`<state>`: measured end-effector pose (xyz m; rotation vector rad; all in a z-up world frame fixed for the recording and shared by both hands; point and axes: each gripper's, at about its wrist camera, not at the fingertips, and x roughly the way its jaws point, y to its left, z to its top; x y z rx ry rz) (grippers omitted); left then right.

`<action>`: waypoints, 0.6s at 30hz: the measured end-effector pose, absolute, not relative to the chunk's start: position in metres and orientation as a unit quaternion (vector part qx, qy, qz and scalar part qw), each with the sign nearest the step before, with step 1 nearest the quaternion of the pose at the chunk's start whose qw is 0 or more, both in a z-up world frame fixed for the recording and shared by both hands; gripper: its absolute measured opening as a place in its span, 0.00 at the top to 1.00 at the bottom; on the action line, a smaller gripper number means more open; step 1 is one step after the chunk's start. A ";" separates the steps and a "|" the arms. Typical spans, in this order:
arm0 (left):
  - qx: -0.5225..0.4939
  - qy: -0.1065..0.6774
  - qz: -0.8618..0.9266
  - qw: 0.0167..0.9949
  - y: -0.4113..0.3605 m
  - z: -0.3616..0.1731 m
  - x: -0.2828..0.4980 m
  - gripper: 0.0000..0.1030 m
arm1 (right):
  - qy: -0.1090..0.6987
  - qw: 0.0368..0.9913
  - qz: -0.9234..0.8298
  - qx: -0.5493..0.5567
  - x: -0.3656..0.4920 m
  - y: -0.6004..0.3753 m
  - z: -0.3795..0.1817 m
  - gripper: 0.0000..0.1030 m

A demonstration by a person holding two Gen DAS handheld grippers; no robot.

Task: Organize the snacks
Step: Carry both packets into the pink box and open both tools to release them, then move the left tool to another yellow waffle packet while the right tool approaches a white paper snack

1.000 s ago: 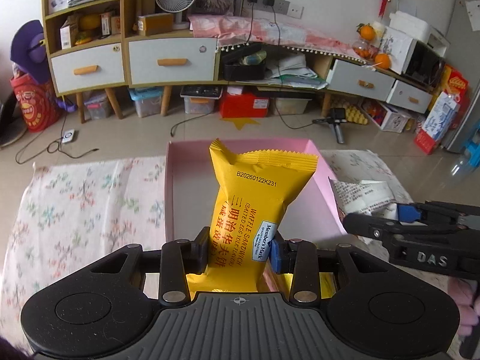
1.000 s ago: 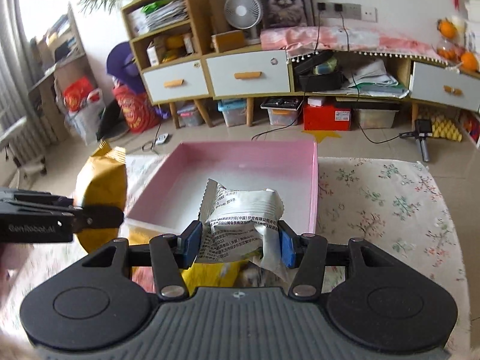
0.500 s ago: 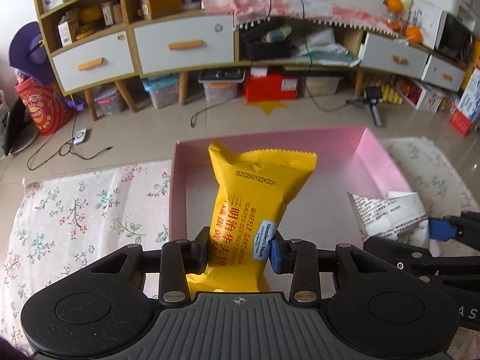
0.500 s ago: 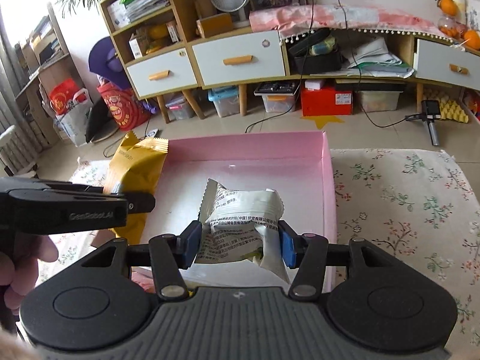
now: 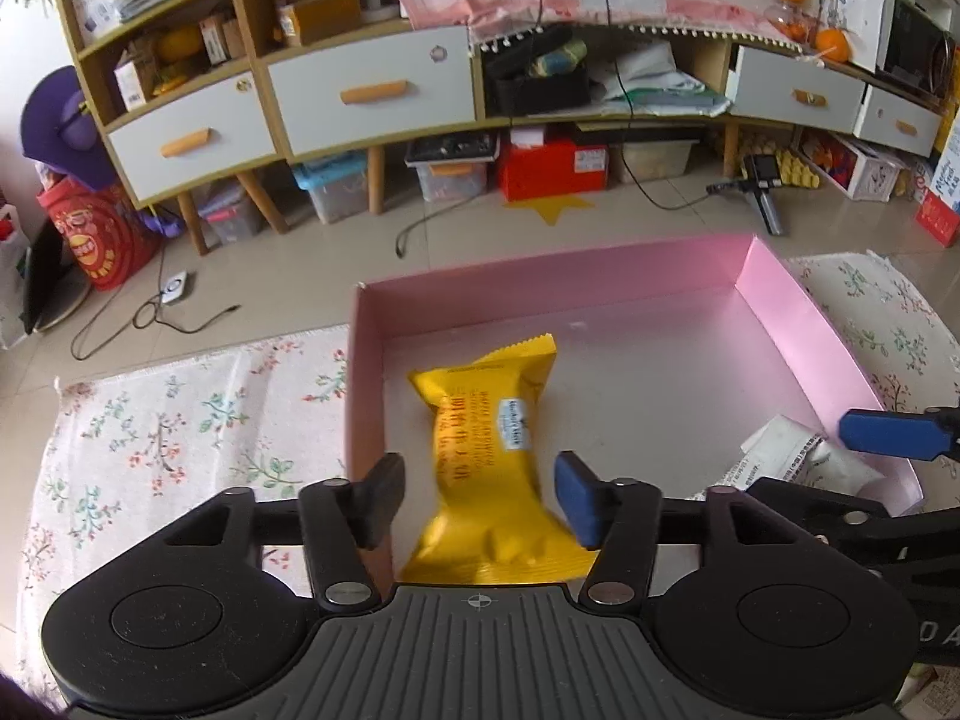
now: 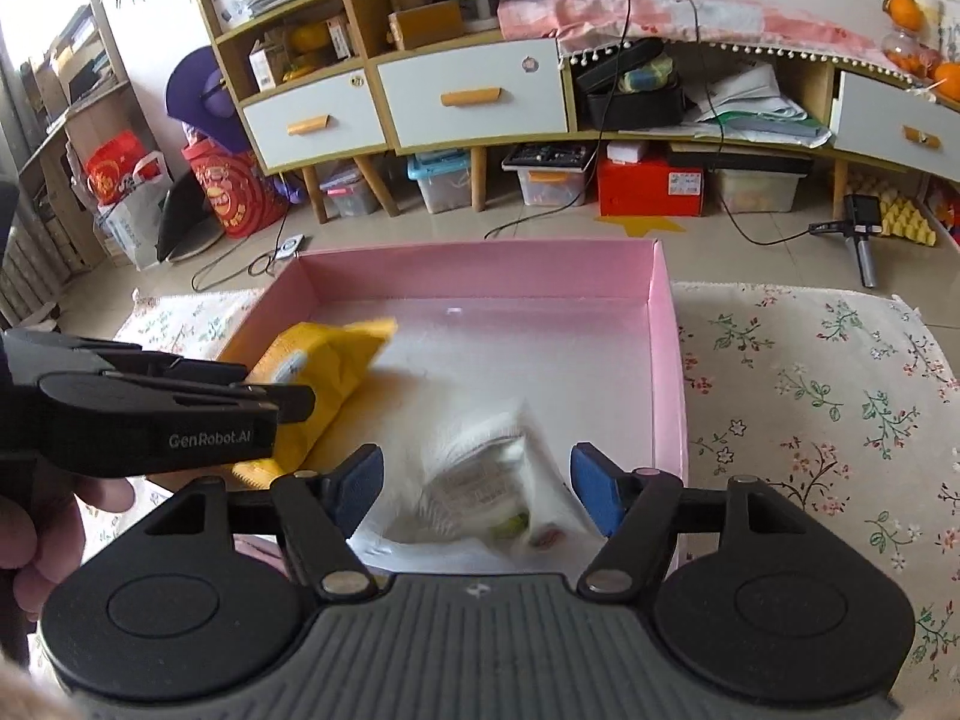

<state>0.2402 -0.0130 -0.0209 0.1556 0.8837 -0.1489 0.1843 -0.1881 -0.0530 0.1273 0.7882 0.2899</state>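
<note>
A yellow snack packet (image 5: 489, 456) lies in the left part of the pink box (image 5: 780, 306), below my open left gripper (image 5: 480, 495). It also shows in the right wrist view (image 6: 324, 378). A white snack packet (image 6: 486, 480), blurred, lies in the right front part of the pink box (image 6: 663, 360), below my open right gripper (image 6: 477, 489). It also shows in the left wrist view (image 5: 798, 459). Neither gripper holds anything. The left gripper shows from the side in the right wrist view (image 6: 288, 402).
The box stands on a floral cloth (image 6: 810, 396) that also shows in the left wrist view (image 5: 180, 420). Beyond the table edge is a tiled floor with cables, storage bins and a long cabinet (image 5: 372, 102) with drawers.
Both grippers have opened and let go of their packets. The yellow packet and the white packet have dropped into the pink box. Both grippers moved forward over the box.
</note>
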 end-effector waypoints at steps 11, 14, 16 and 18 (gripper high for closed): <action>0.073 0.423 -0.080 0.900 -0.006 -0.004 0.211 0.30 | 0.379 0.915 0.131 0.051 0.168 -0.192 -0.040 0.21; 0.068 0.422 -0.083 0.900 -0.002 0.001 0.199 0.27 | 0.376 0.916 0.130 0.043 0.158 -0.194 -0.034 0.19; 0.061 0.422 -0.083 0.901 0.000 0.004 0.191 0.22 | 0.375 0.917 0.130 0.043 0.153 -0.195 -0.031 0.17; 0.052 0.419 -0.080 0.903 0.005 0.007 0.182 0.20 | 0.373 0.918 0.129 0.041 0.146 -0.196 -0.028 0.15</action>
